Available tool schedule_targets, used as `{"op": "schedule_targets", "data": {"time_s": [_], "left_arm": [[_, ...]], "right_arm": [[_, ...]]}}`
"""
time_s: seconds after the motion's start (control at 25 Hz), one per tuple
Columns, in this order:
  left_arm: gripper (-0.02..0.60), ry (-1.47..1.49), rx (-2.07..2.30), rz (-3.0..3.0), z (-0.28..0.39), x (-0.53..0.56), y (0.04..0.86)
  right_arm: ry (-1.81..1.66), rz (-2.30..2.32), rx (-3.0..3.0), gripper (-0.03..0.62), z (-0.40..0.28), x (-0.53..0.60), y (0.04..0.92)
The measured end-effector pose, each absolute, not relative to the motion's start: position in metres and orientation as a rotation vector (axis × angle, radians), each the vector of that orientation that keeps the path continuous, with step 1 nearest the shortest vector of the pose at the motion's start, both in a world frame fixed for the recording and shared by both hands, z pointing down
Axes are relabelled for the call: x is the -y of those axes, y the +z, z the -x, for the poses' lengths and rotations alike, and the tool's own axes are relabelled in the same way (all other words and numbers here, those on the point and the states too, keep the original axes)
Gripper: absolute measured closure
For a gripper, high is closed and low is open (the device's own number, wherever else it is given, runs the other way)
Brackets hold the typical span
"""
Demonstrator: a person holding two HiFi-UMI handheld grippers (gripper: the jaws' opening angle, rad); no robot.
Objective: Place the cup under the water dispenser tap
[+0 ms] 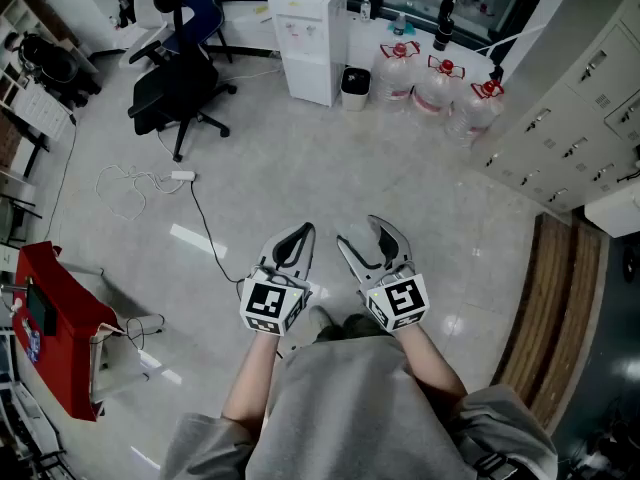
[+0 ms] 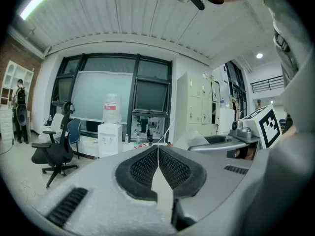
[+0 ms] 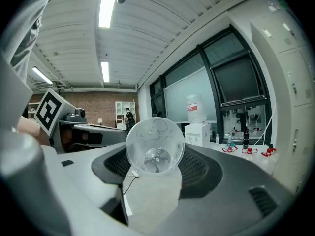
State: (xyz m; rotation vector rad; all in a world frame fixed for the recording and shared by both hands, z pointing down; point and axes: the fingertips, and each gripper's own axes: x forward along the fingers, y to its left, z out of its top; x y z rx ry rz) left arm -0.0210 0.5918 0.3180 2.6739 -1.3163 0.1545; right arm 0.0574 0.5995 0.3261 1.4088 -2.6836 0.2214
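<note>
Grips the clear cup (image 3: 155, 146) end-on in the wide-spread right tongs (image 1: 366, 238); left tongs (image 2: 158, 149) pressed together, empty. Stands well apart from the water dispenser (image 1: 310, 38) across the floor. Could crush or drop the thin cup on the way, through uneven squeeze.

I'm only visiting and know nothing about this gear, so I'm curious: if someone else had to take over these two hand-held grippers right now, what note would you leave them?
Left gripper: shut, empty.
Right gripper: closed on a clear cup.
Water dispenser: across the floor by the window, next to the spare water bottles, well away from both grippers.
Done: the cup is in hand.
Left: walk over, set the cup under the tap, let go.
</note>
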Motion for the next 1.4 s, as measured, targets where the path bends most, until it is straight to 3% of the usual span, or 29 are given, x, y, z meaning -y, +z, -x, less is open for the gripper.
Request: {"op": "schedule_targets", "data": {"time_s": [0.2, 0.44, 1.4], "left_arm": [[0.569, 0.138, 1.378, -2.622, 0.061, -0.605, 0.325], [0.569, 0.125, 1.437, -2.575, 0.061, -0.621, 0.327], [0.569, 0.213, 1.575, -2.563, -0.049, -0.598, 0.315]], "right_arm": [[0.153, -1.4, 2.682, 0.316, -0.026, -0.607, 0.318], [0.168, -1.338, 2.697, 0.316, -0.023, -0.622, 0.321], [0.225, -1.277, 2.779, 0.315, -0.137, -0.6, 0.327]]}}
